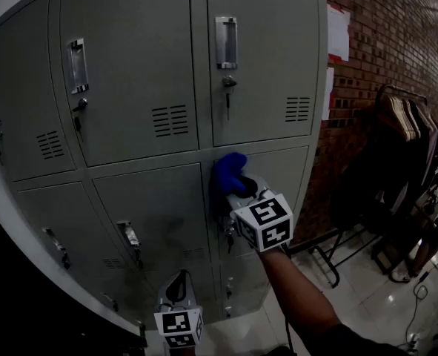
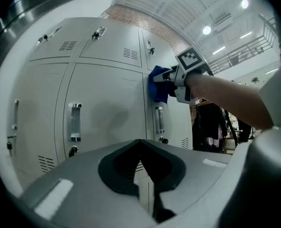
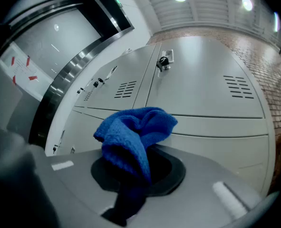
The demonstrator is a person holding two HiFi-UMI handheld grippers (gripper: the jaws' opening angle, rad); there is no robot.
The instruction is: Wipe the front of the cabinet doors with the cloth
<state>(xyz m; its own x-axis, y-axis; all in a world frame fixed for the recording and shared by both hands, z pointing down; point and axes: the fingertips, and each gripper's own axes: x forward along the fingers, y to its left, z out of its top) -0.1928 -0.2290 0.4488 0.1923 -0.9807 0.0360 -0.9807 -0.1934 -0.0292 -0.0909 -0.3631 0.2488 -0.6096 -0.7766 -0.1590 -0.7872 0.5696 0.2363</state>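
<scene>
The grey cabinet has several doors with metal handles and keys. My right gripper is shut on a blue cloth, which is pressed against the top of the lower right door. In the right gripper view the cloth bunches out of the shut jaws, with the door fronts just beyond. My left gripper hangs low in front of the bottom doors, shut and empty. From the left gripper view the cloth and the right gripper show against the doors.
A brick wall with white papers stands right of the cabinet. A clothes rack with hangers and dark garments stands at the right. Cables lie on the tiled floor.
</scene>
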